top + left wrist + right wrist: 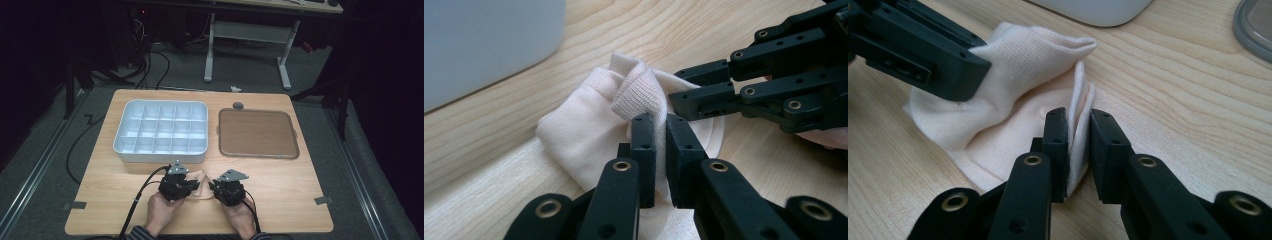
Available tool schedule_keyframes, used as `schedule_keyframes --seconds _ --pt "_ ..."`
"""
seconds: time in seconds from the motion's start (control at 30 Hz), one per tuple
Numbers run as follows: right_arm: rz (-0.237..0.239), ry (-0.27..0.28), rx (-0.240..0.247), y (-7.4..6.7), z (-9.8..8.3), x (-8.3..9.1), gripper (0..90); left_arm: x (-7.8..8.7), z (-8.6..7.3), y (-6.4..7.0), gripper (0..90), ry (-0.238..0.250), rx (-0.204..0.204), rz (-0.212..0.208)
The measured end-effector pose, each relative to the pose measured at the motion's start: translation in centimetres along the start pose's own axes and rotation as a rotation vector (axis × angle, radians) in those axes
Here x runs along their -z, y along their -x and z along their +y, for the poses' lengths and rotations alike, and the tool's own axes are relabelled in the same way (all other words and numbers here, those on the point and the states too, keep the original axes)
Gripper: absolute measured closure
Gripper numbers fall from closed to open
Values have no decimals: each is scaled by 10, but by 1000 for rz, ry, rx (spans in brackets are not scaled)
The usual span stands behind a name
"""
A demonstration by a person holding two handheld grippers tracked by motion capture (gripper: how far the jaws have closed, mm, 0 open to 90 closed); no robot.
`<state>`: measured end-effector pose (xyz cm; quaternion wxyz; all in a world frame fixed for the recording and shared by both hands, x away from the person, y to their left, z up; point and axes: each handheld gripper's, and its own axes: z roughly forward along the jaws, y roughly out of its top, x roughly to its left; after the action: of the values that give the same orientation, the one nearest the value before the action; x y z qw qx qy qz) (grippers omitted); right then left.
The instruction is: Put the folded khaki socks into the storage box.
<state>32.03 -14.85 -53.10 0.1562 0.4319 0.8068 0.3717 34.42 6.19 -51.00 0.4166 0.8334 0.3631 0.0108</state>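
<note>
- While both hands sit at the near edge, the wooden tabletop [280,185] carries three things: a white compartment tray [162,131] at back left, a brown flat lid or board [258,133] at back right, and a pale cloth [200,180] in front.
- Compartment tray: every cell looks empty; nothing stowed yet.
- Brown board: bare, lying flat, well apart from the cloth.
- Cloth: small cream knit piece, possibly a sock, bunched on the tabletop between the two tools, just in front of the tray's near wall.
- Left tongs [660,131]: nearly closed, pinching a fold of the cloth [589,130] at its near side.
- Right tongs [1079,127]: a narrow gap, with a thin upright fold of the cloth [1023,65] clamped between the jaws.
- Progress, my read: folding or bundling is mid-way. Both grips are on and the fabric is partly doubled over, but it is loose and uneven.
- Left to do: finish the fold, then probably place it in a tray cell.
</note>
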Motion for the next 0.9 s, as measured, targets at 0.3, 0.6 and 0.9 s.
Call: schedule_keyframes --seconds 0.3,0.6,0.9 --pt "-1 0 -2 0 0 0 787 0 2 2 814 12 -3 -10" --pt "-1 0 -2 0 0 0 787 2 4 6 783 40 -12 -34" --pt "-1 -1 -3 0 0 0 787 8 5 7 776 65 -18 -59"
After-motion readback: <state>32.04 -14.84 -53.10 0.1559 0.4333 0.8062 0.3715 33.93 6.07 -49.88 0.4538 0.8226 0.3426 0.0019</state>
